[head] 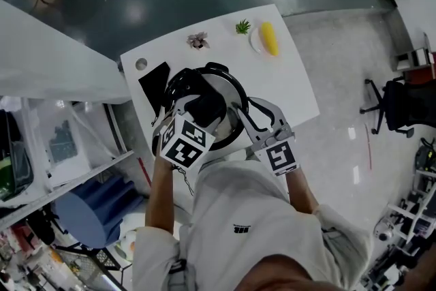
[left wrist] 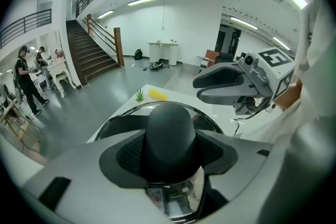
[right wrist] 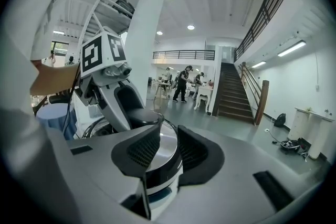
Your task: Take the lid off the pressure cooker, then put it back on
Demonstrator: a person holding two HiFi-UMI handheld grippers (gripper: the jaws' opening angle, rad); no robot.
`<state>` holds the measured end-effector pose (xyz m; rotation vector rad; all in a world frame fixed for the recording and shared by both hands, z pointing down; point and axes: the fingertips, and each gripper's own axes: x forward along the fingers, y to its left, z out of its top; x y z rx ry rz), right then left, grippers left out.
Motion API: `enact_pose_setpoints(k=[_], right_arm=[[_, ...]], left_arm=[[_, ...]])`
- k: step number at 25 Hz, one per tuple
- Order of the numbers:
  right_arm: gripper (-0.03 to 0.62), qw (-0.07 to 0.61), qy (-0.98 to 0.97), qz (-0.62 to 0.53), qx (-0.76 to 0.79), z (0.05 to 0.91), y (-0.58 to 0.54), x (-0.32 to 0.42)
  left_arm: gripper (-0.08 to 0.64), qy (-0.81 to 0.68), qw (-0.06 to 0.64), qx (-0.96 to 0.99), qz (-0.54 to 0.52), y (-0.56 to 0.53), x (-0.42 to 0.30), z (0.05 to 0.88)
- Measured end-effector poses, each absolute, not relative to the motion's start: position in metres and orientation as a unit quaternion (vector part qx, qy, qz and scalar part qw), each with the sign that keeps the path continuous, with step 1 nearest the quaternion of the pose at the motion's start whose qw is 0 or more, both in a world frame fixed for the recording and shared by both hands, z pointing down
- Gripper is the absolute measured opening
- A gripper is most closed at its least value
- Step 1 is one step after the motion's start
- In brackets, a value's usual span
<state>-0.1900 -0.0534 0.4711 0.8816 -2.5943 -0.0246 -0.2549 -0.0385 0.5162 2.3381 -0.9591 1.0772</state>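
**Nearest you**
- Left gripper: clamped on the black lid knob.
- Right gripper: jaws spread, with the cooker's rim framed between them and no pad pressing.

**Mid-table**
- Pressure cooker: its lid lies over the pot. You cannot tell whether it is seated or just raised.
- Judged stage: either the first lift or the return. Which one is unclear.

**Just left of the cooker**
- Black flat pad: likely the only thing in your lid's way.

**Far edge, well apart**
- Grey disc
- Dried sprig
- Green plant
- Yellow item on a white plate

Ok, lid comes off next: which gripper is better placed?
Left. The left gripper has the black lid knob between its jaws; the right gripper sits at the pressure cooker's side.
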Motion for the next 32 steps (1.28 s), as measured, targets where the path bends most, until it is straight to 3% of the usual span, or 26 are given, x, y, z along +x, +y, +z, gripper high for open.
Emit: enact_pose_setpoints(k=[19,32], right_arm=[[0.104,0.208,-0.933,-0.001,0.292,0.480,-0.058,-0.200],[0.103,0.202,-0.930,0.010,0.306,0.485,-0.068,-0.201]], left_arm=[[0.287,-0.377,0.226,0.813,0.381,-0.037,-0.264,0.543],[0.288,-0.483,0.267,0.764,0.335,-0.041,-0.271,0.542]])
